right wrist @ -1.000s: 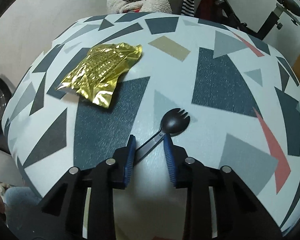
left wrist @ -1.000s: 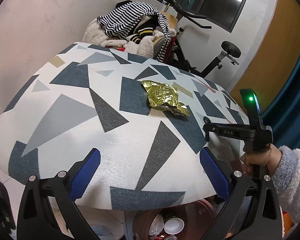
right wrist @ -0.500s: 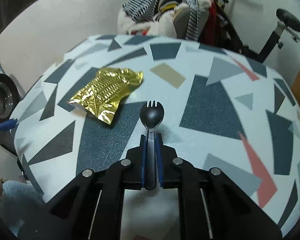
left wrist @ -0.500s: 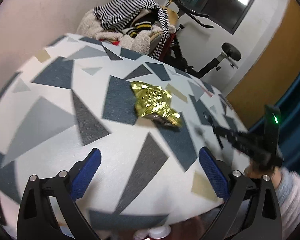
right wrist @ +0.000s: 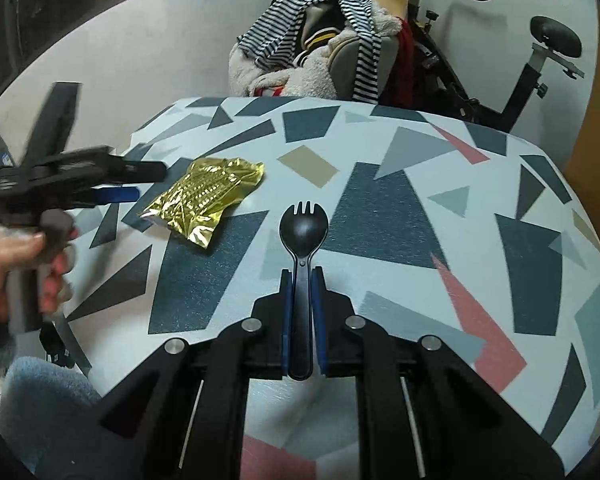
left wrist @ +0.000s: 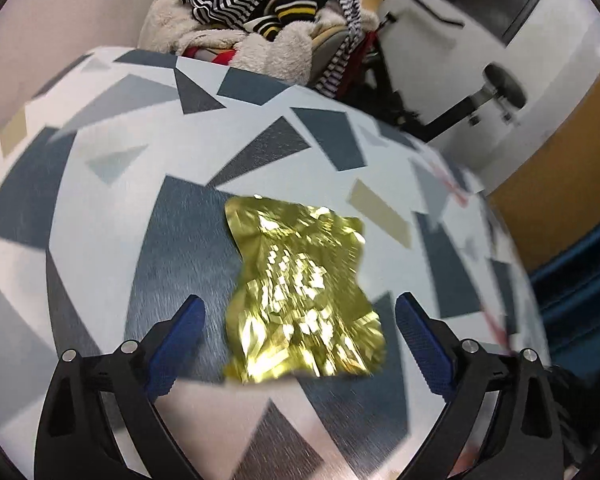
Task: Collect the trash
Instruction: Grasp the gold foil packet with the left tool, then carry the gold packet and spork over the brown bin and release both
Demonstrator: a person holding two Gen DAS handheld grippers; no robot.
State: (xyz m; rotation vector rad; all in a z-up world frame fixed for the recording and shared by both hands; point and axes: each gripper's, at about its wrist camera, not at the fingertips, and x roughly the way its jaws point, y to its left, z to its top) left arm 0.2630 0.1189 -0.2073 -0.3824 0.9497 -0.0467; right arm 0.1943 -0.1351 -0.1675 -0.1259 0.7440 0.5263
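A crumpled gold foil wrapper [left wrist: 300, 296] lies on the table with the triangle-pattern cloth [left wrist: 100, 208]. My left gripper [left wrist: 300, 316] is open, its blue pads on either side of the wrapper's near end, just above the cloth. In the right wrist view the wrapper [right wrist: 204, 196] lies at centre left, with the left gripper [right wrist: 140, 184] reaching it from the left. My right gripper [right wrist: 301, 276] is shut on the handle of a black plastic spork [right wrist: 303, 228], held above the table with its head pointing forward.
A chair piled with striped and fleece clothes [right wrist: 316, 48] stands behind the table. An exercise bike [right wrist: 540, 56] stands at the back right, by a white wall. The table's edges curve off near left and right.
My left gripper moved forward over the table until its open jaws straddle the gold wrapper. My right gripper closed on the spork and lifted it off the cloth.
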